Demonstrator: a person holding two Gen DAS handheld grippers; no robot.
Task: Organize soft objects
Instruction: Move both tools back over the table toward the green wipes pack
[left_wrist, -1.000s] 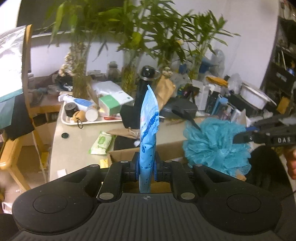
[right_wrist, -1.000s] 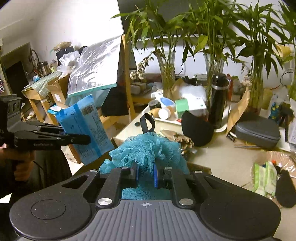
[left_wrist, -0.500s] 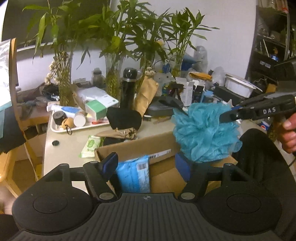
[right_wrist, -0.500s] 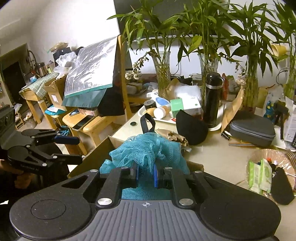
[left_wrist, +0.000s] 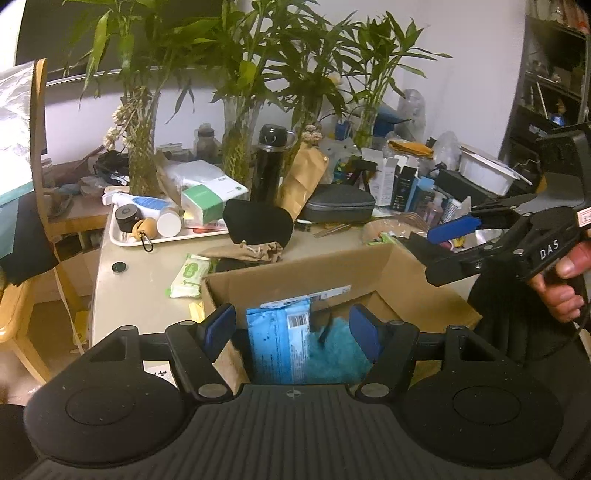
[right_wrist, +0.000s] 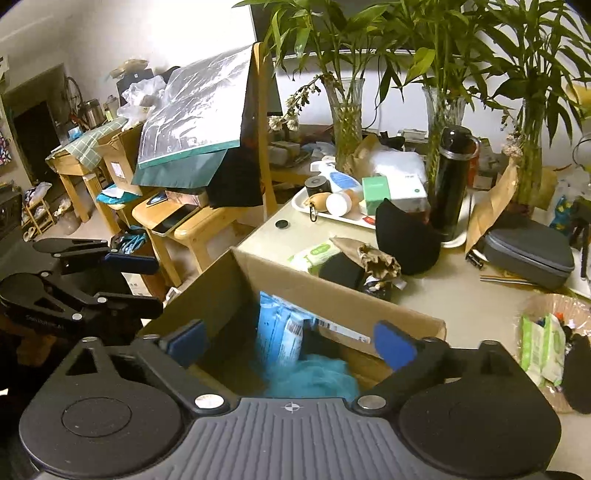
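Note:
An open cardboard box (left_wrist: 295, 273) (right_wrist: 332, 291) sits at the table's near edge. Inside it a blue packet (left_wrist: 280, 343) (right_wrist: 279, 339) stands on end. A teal bath loofah (left_wrist: 340, 354) (right_wrist: 314, 376) lies beside it on the right. My left gripper (left_wrist: 291, 328) hangs open above the box, its blue pads clear of the packet. My right gripper (right_wrist: 290, 343) is also over the box with its jaws opening; the loofah lies loose below them. Each gripper shows in the other's view: the right gripper (left_wrist: 432, 240) held by a hand, the left gripper (right_wrist: 153, 284) at the far left.
Behind the box lie a green wipes pack (left_wrist: 188, 275), a black pouch (left_wrist: 258, 227), a white tray (left_wrist: 125, 238) of bottles, a black flask (left_wrist: 267, 166) and a grey case (left_wrist: 338, 206). Glass vases of bamboo line the back. A wicker basket (right_wrist: 554, 306) sits right; wooden chairs stand left.
The left gripper opened and the blue packet dropped into the box. Then the right gripper opened and the teal loofah fell in beside the packet.

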